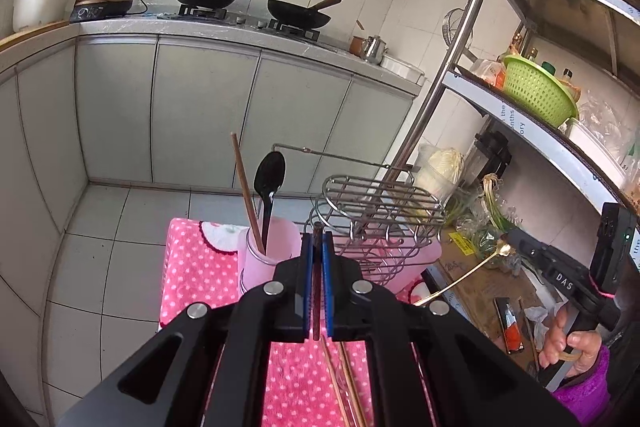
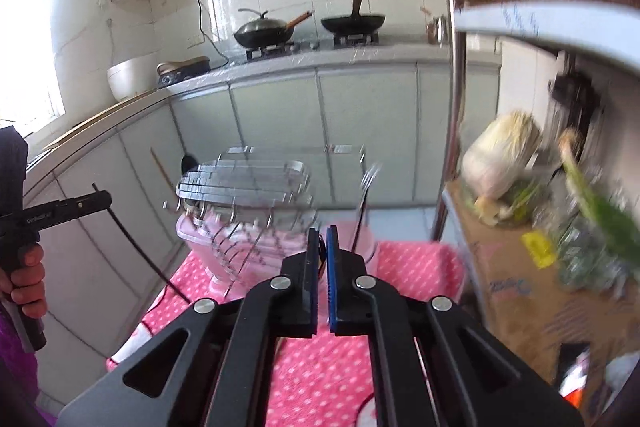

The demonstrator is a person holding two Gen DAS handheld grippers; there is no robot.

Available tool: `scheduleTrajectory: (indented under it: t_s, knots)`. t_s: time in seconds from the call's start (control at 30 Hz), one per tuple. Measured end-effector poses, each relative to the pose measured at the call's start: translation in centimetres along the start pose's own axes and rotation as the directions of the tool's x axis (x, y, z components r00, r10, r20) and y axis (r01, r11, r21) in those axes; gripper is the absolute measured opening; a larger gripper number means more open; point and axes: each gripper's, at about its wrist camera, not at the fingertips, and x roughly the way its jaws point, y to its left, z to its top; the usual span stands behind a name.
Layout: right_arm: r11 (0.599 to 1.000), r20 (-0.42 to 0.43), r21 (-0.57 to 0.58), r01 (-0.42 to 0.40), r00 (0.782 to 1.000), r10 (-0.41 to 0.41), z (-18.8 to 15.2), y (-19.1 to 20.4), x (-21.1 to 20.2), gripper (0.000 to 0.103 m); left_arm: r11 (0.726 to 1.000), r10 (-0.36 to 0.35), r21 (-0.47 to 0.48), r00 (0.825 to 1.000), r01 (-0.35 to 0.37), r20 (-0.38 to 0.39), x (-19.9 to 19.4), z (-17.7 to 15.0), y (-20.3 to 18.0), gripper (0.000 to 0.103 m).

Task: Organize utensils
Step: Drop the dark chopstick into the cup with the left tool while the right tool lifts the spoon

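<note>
Kitchen cabinets (image 1: 208,115) and a stove with two woks filled the background, and a pink dotted cloth (image 1: 192,267) covered the table in front. On the cloth stood a pink cup (image 1: 264,259) holding a black spoon (image 1: 269,183) and a wooden chopstick (image 1: 246,187), with a wire rack (image 1: 380,203) just beside it to the right. More chopsticks (image 1: 340,379) lay on the cloth below the left gripper (image 1: 317,243). Its jaws were closed on a dark chopstick (image 1: 317,291), which ran between the blue pads and stuck out past the tips. In the left view, the right gripper (image 1: 516,245) was clamped on a gold spoon (image 1: 472,269), held in the air beside the rack, its handle slanting down toward the table. From the right wrist the jaws looked nearly closed, a dark sliver between the pads; the view was blurred. A metal shelf (image 1: 520,115) stood at the right with a green basket (image 1: 536,91).
</note>
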Motion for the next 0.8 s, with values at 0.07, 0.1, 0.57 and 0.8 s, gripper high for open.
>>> scheduleTrajectory:
  t_s: [0.07,0.1,0.57,0.8]
  knots:
    - [0.999,0.037,-0.033,0.040,0.999,-0.039,2.0,-0.2,-1.1,0.004,1.000,-0.007,-0.004,1.000,0.007,0.021,-0.7,1.2,0.0,0.004]
    - [0.997,0.052,-0.044,0.058,0.997,-0.055,2.7,-0.2,-1.5,0.004,1.000,-0.012,-0.011,0.999,0.013,0.032,-1.0,1.8,0.0,0.004]
    - [0.969,0.031,-0.179,0.171,0.985,-0.168,5.6,-1.1,3.4,0.004,0.999,0.052,-0.021,0.988,-0.050,0.144,-2.1,7.0,0.6,0.004]
    - [0.971,-0.022,-0.185,0.153,0.987,-0.160,4.8,-1.4,6.2,0.004,0.995,0.101,-0.025,0.990,-0.099,0.098,1.8,7.1,2.1,0.004]
